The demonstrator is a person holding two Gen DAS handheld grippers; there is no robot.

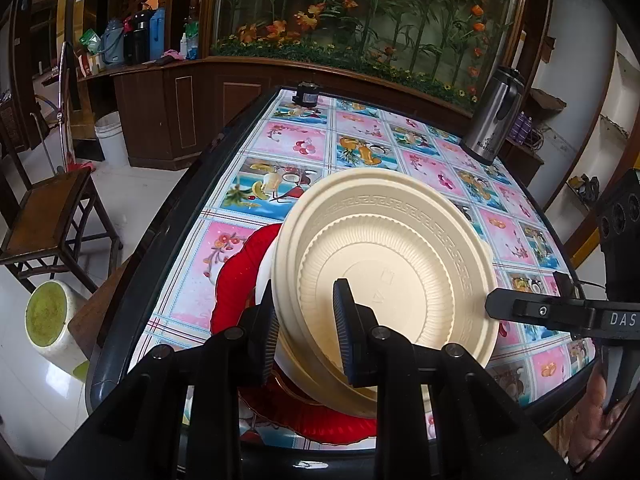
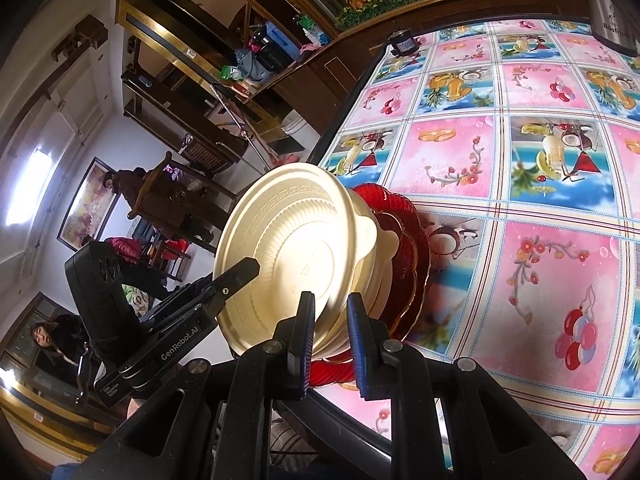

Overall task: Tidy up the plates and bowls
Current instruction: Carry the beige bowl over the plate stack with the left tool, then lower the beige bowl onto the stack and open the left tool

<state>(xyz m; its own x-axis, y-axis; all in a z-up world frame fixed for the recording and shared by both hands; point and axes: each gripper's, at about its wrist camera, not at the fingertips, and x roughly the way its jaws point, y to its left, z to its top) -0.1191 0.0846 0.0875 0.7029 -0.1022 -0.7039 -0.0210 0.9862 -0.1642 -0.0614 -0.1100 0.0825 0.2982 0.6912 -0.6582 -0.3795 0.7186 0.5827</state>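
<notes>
floral tablecloth [image 1: 360,148] lies open beyond; both fingers clamp cream bowl's [image 1: 400,248] rim.

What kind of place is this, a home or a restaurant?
Probably a home's dining room, though I am not sure. A table with a fruit-print cover, a steel thermos, a wooden cabinet with artificial flowers and a wooden chair suggest it.

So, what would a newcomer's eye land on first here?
The cream bowl, tilted at the table's near edge with both tools clamped on its rim: the left tool and the right tool. Beneath it lies a red plate, all on the bright fruit-print tablecloth.
</notes>
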